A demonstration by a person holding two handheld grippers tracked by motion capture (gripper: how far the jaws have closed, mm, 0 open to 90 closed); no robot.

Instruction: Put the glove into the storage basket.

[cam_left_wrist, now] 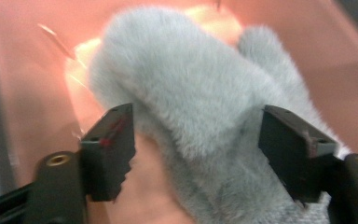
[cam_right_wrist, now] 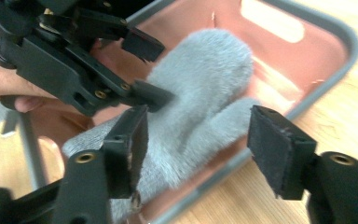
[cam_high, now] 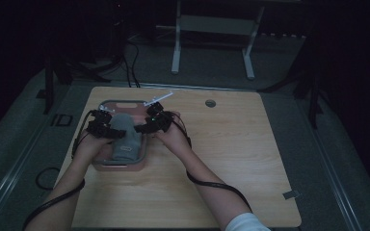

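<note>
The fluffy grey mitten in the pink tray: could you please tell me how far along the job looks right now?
Done: the fluffy grey mitten already lies inside the pink tray with the grey rim on the wooden table. In hand: the left claw and right claw both stand open around it, with no pad pressing. Left: probably only drawing both claws clear.

High view looks down from above the table's near side; both gripper views sit close over the grey mitten in the pink tray.
</note>
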